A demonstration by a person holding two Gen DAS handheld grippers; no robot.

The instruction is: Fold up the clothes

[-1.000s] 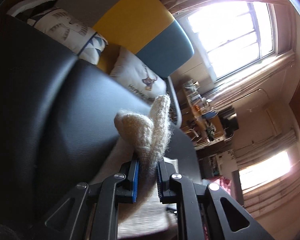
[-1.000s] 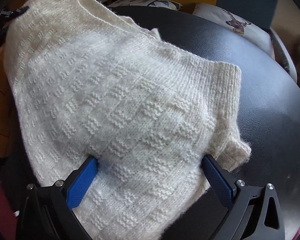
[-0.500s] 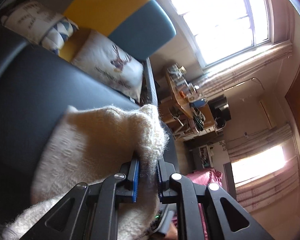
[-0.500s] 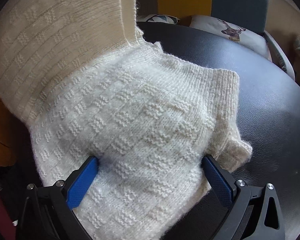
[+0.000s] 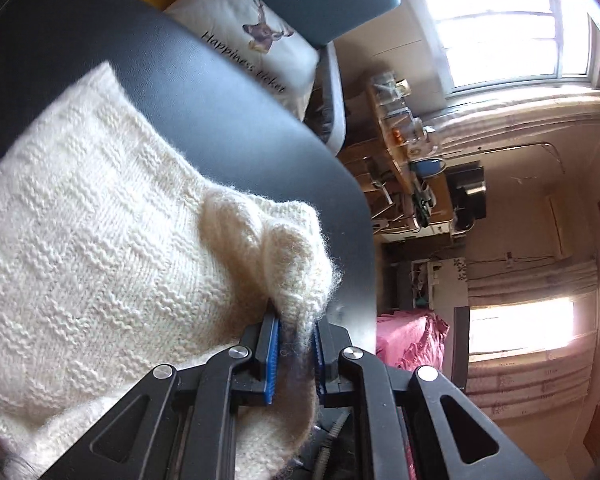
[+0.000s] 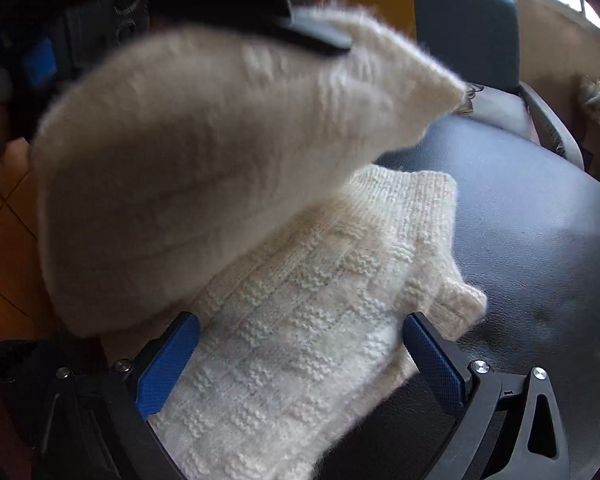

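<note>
Lying on the round black table (image 6: 540, 220), we see one cream sweater (image 6: 300, 320), fuzzy and knitted in a basket-weave texture with ribbed edges. Our left gripper (image 5: 294, 344) pinches a bunched fold of it between nearly closed blue pads (image 5: 270, 356), lifting that flap above the flat lower layer. Our right gripper (image 6: 300, 356) stands wide apart, its two pads (image 6: 168, 360) flanking the knit, gripping nothing. Behind the table we count one deer-print cushion (image 5: 256, 36), one teal chair back (image 6: 464, 28) and two bright windows (image 5: 500, 20).
</note>
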